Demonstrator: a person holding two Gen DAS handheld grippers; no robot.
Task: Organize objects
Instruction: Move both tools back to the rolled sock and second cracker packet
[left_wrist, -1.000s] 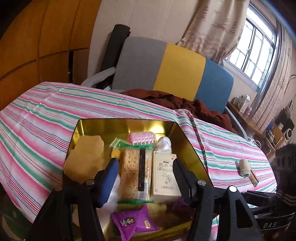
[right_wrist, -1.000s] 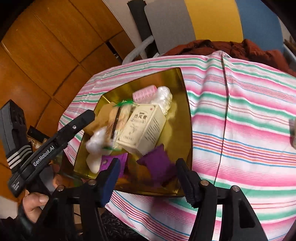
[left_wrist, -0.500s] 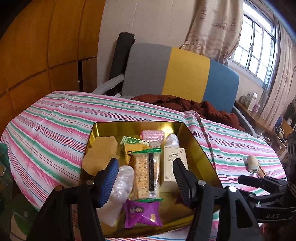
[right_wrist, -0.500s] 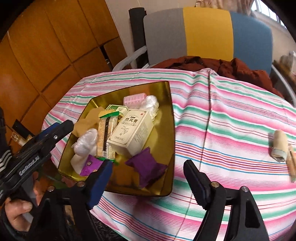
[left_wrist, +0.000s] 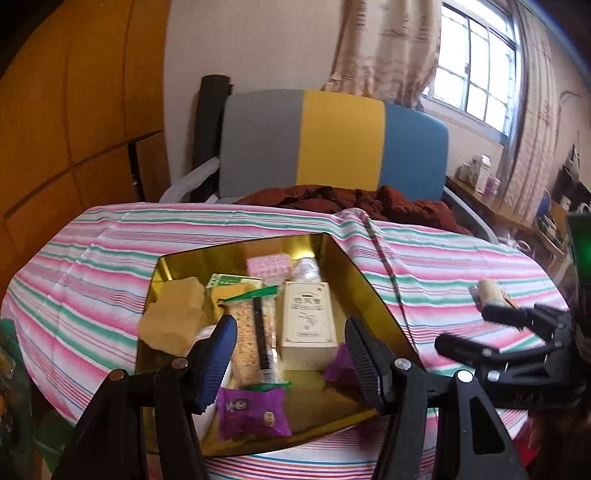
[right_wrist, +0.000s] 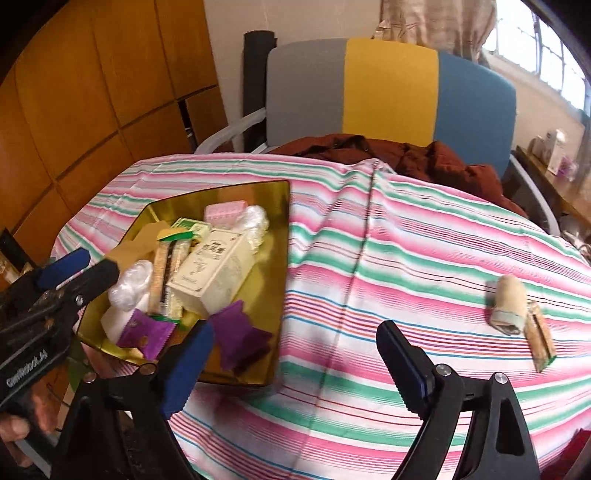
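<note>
Now | both grippers farther from gold tray (right_wrist: 284, 236) (jaws apart)

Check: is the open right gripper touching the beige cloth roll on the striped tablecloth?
Apart. Right wrist view shows bare striped tablecloth between right gripper and beige cloth roll.

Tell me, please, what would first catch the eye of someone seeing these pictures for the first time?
Probably the shiny gold tray on the left part of the striped tablecloth, heaped with a cream box, purple packets and other snacks. Next, the grey, yellow and blue chair behind the table. Off to the right lie a small roll and a wrapped stick.
</note>
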